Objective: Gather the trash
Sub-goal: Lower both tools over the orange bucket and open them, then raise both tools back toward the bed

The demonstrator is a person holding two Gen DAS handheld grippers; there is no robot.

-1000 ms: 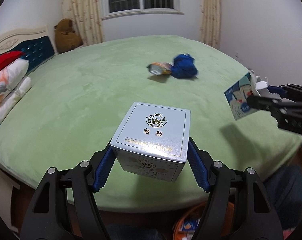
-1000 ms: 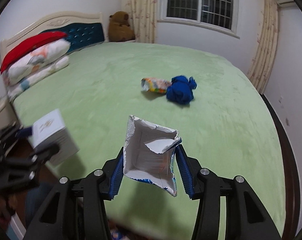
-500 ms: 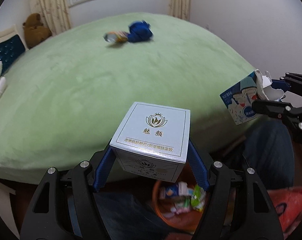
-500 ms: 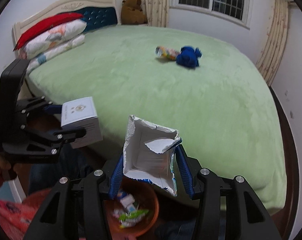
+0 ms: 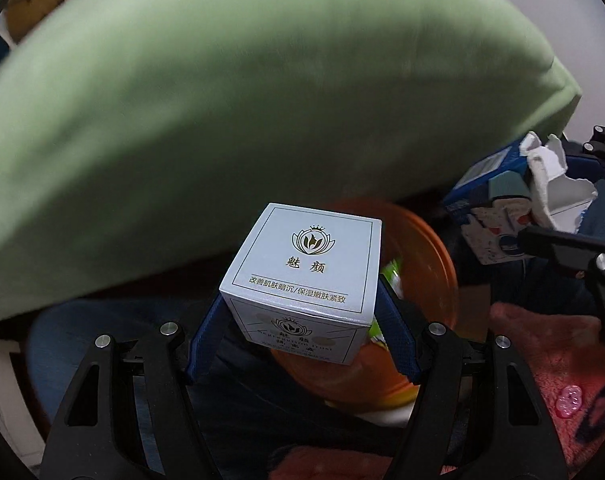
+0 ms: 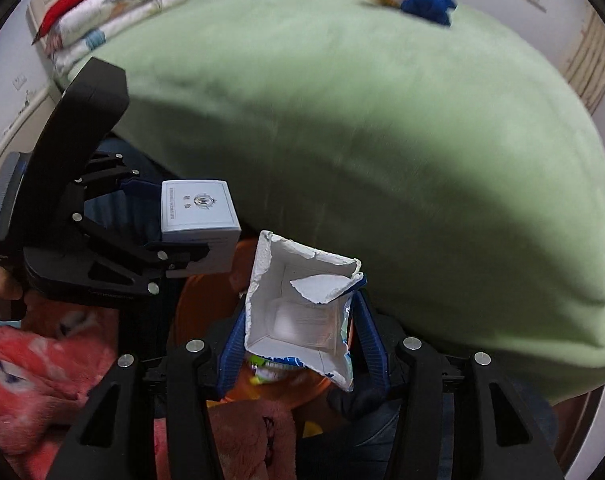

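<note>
Both grippers grip trash above the orange bin (image 5: 434, 248) — left gripper (image 5: 302, 320) clamps a white box (image 5: 306, 272), right gripper (image 6: 298, 340) a torn carton (image 6: 302, 312)

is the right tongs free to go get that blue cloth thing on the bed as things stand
Probably not yet. The right tongs are shut on the torn carton, and the blue cloth lies far across the green bed. Dropping the carton into the orange bin below comes first.
</note>
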